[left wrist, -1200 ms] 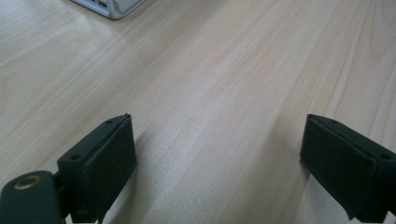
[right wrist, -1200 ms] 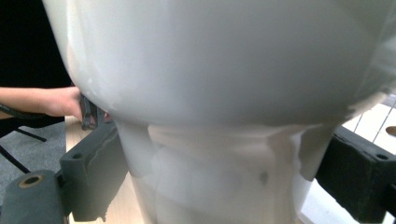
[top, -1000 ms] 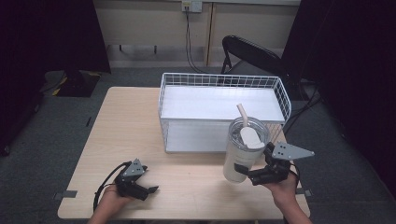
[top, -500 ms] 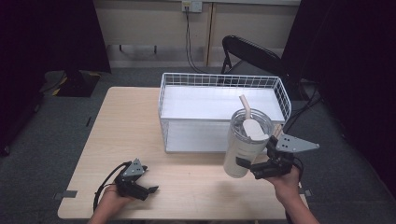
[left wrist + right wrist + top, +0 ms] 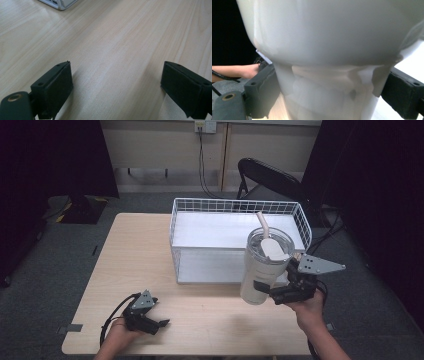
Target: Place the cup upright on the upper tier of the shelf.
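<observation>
Right gripper point(image 5: 266, 290) fingers clamping tumbler point(image 5: 262, 267)

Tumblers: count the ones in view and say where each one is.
1. The tumbler, with lid and straw, is clamped in the right gripper near the front right corner of the wire basket. The basket looks empty.

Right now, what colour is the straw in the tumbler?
Beige; the straw shows best in the high view, rising from the tumbler.
</observation>
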The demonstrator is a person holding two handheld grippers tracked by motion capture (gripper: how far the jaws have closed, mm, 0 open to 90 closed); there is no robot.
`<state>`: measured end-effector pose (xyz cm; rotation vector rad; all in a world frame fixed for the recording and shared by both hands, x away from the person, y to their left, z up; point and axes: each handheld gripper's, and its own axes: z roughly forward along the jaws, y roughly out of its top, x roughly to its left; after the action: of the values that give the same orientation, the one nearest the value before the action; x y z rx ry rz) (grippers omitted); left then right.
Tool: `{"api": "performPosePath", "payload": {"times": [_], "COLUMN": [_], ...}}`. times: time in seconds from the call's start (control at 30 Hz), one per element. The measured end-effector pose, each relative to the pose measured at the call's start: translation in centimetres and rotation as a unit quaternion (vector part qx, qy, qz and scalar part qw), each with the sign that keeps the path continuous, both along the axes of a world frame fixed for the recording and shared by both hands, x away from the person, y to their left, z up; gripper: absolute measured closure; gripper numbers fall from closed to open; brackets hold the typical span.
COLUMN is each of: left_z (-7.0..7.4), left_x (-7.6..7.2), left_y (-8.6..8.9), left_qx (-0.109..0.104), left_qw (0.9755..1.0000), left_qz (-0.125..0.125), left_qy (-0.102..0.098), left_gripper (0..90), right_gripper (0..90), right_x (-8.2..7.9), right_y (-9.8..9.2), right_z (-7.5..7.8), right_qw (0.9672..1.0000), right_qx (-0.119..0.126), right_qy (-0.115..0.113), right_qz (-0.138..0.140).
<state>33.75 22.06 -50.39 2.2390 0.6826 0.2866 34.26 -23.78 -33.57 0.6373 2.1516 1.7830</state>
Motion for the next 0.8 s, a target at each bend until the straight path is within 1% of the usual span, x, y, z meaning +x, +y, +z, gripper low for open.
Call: {"api": "performPosePath", "payload": {"times": [0.37, 0.5, 0.67, 0.8], "left_z": [0.0, 0.0, 0.0, 0.0], "left_x": [0.0, 0.0, 0.0, 0.0], "left_y": [0.0, 0.0, 0.0, 0.0], "left_qx": [0.000, 0.000, 0.000, 0.000], "left_qw": [1.0000, 1.0000, 1.0000, 1.0000], "left_qz": [0.000, 0.000, 0.000, 0.000], "left_qy": [0.000, 0.000, 0.000, 0.000], "left_gripper": [9.8, 9.7, 9.7, 9.8], "right_gripper": [10.1, 10.1, 10.1, 10.1], "right_x": [0.5, 0.8, 1.1, 1.3], "right_y": [0.0, -0.2, -0.4, -0.4], "right_z": [1.6, 2.3, 3.0, 3.5], "right_qw": [1.0000, 1.0000, 0.9999, 0.9998], "right_qx": [0.004, 0.002, 0.008, 0.007], "right_qy": [0.004, 0.008, 0.011, 0.013], "right_qz": [0.001, -0.003, -0.006, -0.009]}}
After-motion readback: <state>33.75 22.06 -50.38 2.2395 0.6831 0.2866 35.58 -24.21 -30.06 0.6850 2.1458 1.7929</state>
